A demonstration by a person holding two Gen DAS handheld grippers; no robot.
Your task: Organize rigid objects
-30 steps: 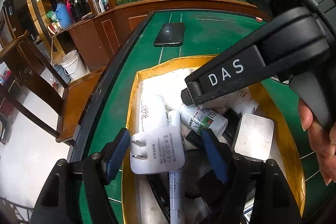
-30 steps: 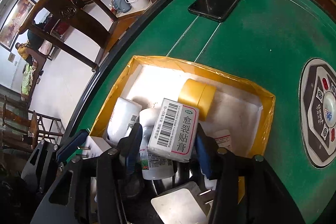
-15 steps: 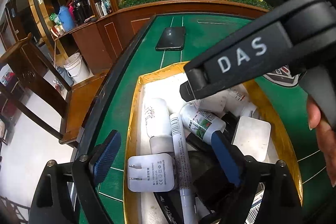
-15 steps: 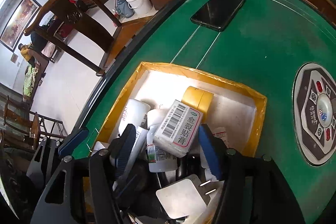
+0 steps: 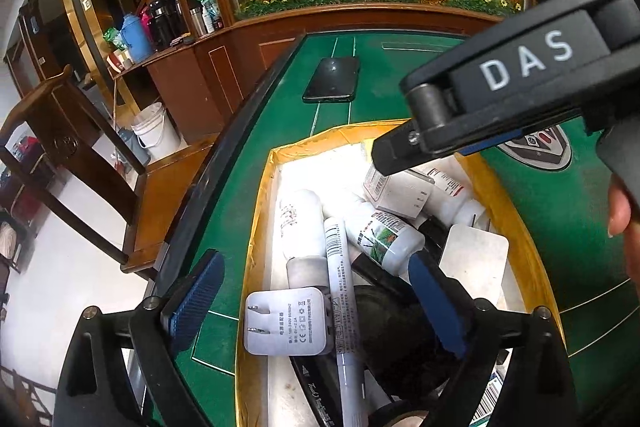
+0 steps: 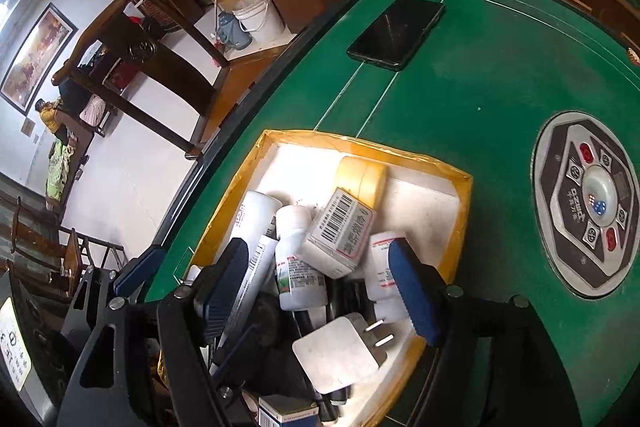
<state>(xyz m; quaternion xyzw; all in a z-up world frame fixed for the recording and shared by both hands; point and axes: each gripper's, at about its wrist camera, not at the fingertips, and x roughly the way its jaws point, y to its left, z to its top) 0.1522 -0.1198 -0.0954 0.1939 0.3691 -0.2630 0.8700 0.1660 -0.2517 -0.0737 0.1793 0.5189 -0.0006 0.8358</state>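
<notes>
Only the left wrist view shows the white charger (image 5: 285,321) with its printed face up, lying in the near left corner of the yellow-edged box (image 5: 256,227) beside a long white pen (image 5: 344,307); it sits between the blue pads of the left gripper (image 5: 316,303), whose jaws are opening and touch nothing. That view also catches the black body of the right gripper, marked DAS, crossing the upper right and hiding much of the far end of the box, with a fingertip (image 5: 620,211) at the right border. Only the right wrist view shows the yellow-capped bottle (image 6: 362,179) at the far end and the barcode carton (image 6: 342,231) leaning on the white bottles (image 6: 298,267) in the middle. The right gripper (image 6: 320,283) hangs over that heap with its jaws opening, the pads clear of the carton and bottles between them. A second white plug (image 6: 340,351) lies blank side up, near the right pad. Beyond the box a black phone (image 6: 396,33) lies flat on the green table (image 6: 460,99), well apart from it, and a round control panel (image 6: 588,203) sits to the right. The box stands close to the table's dark left rim; past it are a wooden chair (image 5: 60,147) and a white bucket (image 5: 154,131) on the floor. The felt between box and phone is bare.
</notes>
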